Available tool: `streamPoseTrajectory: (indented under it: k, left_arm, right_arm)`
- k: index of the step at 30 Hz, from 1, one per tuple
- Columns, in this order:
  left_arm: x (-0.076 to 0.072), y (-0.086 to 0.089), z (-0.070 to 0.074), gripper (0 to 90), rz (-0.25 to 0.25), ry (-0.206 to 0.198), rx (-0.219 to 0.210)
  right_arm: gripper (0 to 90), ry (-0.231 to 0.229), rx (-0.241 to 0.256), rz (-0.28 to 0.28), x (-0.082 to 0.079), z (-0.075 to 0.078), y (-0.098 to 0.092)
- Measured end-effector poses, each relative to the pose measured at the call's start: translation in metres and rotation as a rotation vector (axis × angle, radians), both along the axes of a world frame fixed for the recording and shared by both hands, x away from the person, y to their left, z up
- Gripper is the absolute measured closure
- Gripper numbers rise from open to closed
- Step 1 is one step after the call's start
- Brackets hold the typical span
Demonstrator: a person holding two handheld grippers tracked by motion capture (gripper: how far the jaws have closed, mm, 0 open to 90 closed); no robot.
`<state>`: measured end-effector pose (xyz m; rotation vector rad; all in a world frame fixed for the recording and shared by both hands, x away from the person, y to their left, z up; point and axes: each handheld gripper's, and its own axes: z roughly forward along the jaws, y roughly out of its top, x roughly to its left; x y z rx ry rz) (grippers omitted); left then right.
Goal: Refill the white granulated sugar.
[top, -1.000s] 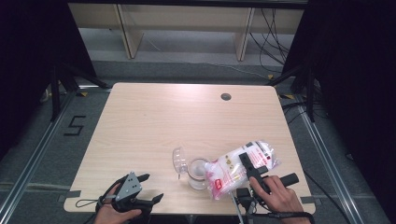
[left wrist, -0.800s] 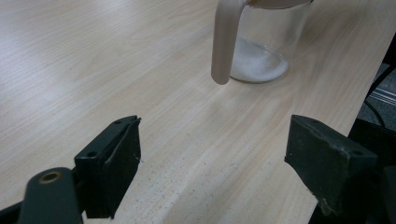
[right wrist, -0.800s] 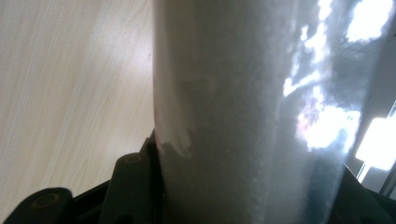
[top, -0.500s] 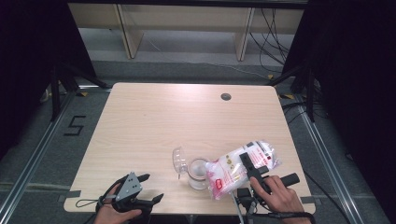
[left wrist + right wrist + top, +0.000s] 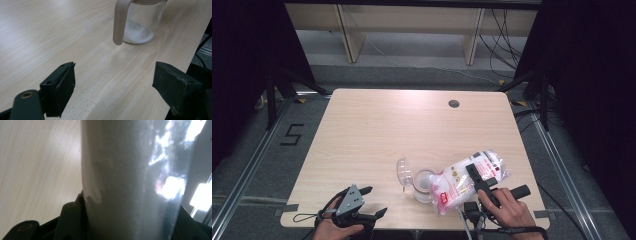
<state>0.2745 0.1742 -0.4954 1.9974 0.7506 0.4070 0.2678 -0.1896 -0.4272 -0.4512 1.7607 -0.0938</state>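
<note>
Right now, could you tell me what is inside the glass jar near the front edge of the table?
The left gripper view shows a thin layer of white powder on the bottom of the glass jar. In the high view, the plastic bag tilts over the jar's mouth, hiding its opening.

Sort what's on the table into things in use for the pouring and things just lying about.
In use:
bag of white powder, tilted, held in the right gripper
glass jar, some powder at its bottom
jar's flip lid, swung open

Lying about:
left gripper, fingers apart, idle
cable hole in the table
</note>
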Motion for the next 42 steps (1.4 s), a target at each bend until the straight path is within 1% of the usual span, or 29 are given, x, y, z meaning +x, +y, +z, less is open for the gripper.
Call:
streamPoseTrajectory:
  k: [1, 2, 4, 6, 8, 9, 10, 11, 12, 14, 15, 17, 18, 19, 20, 22, 23, 24, 27, 28, 29, 31, 32, 33, 34, 36, 38, 39, 42]
  left_arm:
    - [-0.0003, -0.0002, -0.0002, 17.8, 0.006, 0.007, -0.008]
    - [0.0006, 0.0016, 0.0004, 17.8, 0.003, 0.001, 0.017]
    - [0.0006, 0.002, 0.0005, 17.8, 0.003, -0.001, 0.01]
    - [0.0007, 0.0017, 0.0004, 17.8, 0.001, 0.0, 0.006]
    - [-0.0001, 0.0012, 0.0005, 17.8, 0.009, 0.001, 0.01]
    - [-0.0001, 0.0005, 0.0004, 17.8, 0.003, 0.005, -0.003]
    - [-0.0003, 0.0003, 0.0004, 17.8, 0.005, 0.007, -0.005]
    - [0.0009, 0.0024, 0.001, 17.8, 0.001, -0.003, 0.038]
    - [0.0004, 0.0008, 0.0003, 17.8, -0.002, 0.002, 0.006]
    - [-0.0004, 0.0, -0.0001, 17.7, 0.005, 0.007, -0.007]
    - [-0.0004, 0.0005, 0.0002, 17.8, 0.007, 0.003, 0.002]
    - [-0.0007, 0.0005, 0.0003, 17.8, 0.012, 0.006, -0.008]
    - [0.0008, 0.0027, 0.0009, 17.8, -0.002, 0.001, 0.019]
    - [0.0007, 0.0022, 0.0005, 17.8, 0.002, 0.002, 0.013]
    - [0.0002, 0.0013, 0.0001, 17.8, 0.004, 0.006, 0.002]
    - [0.0004, 0.001, 0.0003, 17.8, -0.002, 0.0, 0.009]
    - [0.0005, 0.001, 0.0004, 17.8, -0.003, -0.001, 0.011]
    - [0.0004, 0.0009, 0.0002, 17.8, -0.001, 0.002, 0.009]
    - [0.0001, 0.0006, 0.0, 17.8, -0.002, 0.006, 0.008]
    - [0.0004, 0.001, -0.0002, 17.7, -0.006, -0.004, 0.013]
    - [0.0004, 0.0009, -0.0003, 17.8, -0.007, -0.004, 0.012]
    - [0.0, 0.0003, -0.0006, 17.8, -0.003, 0.0, 0.001]
    - [0.0005, 0.0007, -0.0005, 17.8, -0.006, -0.002, 0.005]
    - [0.0017, 0.0014, -0.0002, 17.7, -0.017, -0.014, 0.016]
    - [0.0019, 0.0015, -0.0001, 17.8, -0.017, -0.015, 0.02]
    - [0.0017, 0.0011, -0.0002, 17.7, -0.016, -0.01, 0.02]
    - [0.0017, 0.0012, -0.0001, 17.8, -0.017, -0.011, 0.021]
    - [0.0017, 0.0012, -0.0001, 17.8, -0.017, -0.01, 0.02]
    - [0.0017, 0.0012, -0.0002, 17.8, -0.018, -0.011, 0.02]
  right_arm:
    - [55.0, -0.001, -0.016, 0.009, 0.0013, 0.0011, 0.0008]
    - [55.1, -0.009, -0.034, 0.016, 0.0021, 0.0028, 0.0008]
    - [55.2, -0.004, -0.016, -0.001, 0.0006, 0.002, -0.0029]
    - [55.2, -0.014, -0.043, 0.007, -0.0005, 0.0034, -0.0033]
    - [55.3, -0.007, -0.046, 0.004, -0.0028, 0.0021, -0.0036]
    - [55.2, -0.005, -0.038, -0.002, -0.0038, 0.0013, -0.0037]
    - [55.3, 0.009, 0.034, -0.025, -0.0056, -0.0036, -0.0049]
    - [55.3, 0.005, 0.008, -0.012, -0.005, -0.002, -0.0034]
    - [55.3, 0.005, -0.008, 0.004, -0.0037, -0.001, -0.0014]
    - [55.4, -0.001, -0.028, 0.032, -0.0002, 0.0016, 0.0012]
    - [55.5, -0.007, -0.018, 0.032, 0.0006, 0.002, 0.0007]
    - [55.5, -0.003, -0.001, 0.006, -0.0003, 0.0015, -0.0019]
    - [55.6, -0.001, -0.015, 0.008, -0.0003, 0.0029, -0.0028]
    - [55.6, -0.006, -0.017, 0.007, -0.001, 0.0034, -0.0043]
    - [55.6, 0.0, 0.012, -0.017, -0.0031, 0.0016, -0.0065]
    - [55.6, -0.009, -0.016, 0.001, -0.0039, 0.004, -0.0055]
    - [55.7, -0.007, -0.003, -0.003, -0.005, 0.0033, -0.0053]
    - [55.7, -0.008, -0.015, 0.007, -0.0047, 0.0041, -0.0037]
    - [55.8, 0.007, 0.022, 0.0, -0.003, 0.0018, -0.002]
    - [55.8, -0.005, 0.015, 0.036, 0.0, 0.003, -0.0008]
    - [55.9, 0.008, 0.049, 0.016, 0.0008, 0.0012, -0.0023]
    - [55.9, -0.008, 0.018, 0.029, 0.0021, 0.0037, -0.0026]
    - [56.0, 0.001, 0.045, -0.002, 0.0005, 0.0014, -0.0047]
    - [56.0, -0.003, 0.03, 0.01, 0.0005, 0.0025, -0.0053]
    - [56.0, 0.002, 0.043, -0.016, -0.0021, 0.0024, -0.0068]
    - [56.0, -0.01, 0.014, 0.011, -0.0029, 0.0036, -0.0065]
    - [56.0, 0.0, 0.044, -0.012, -0.0054, 0.0011, -0.0066]
    - [56.0, -0.002, 0.019, 0.007, -0.0046, 0.0026, -0.0046]
    - [56.1, -0.007, 0.014, 0.046, -0.0015, 0.0034, 0.0003]
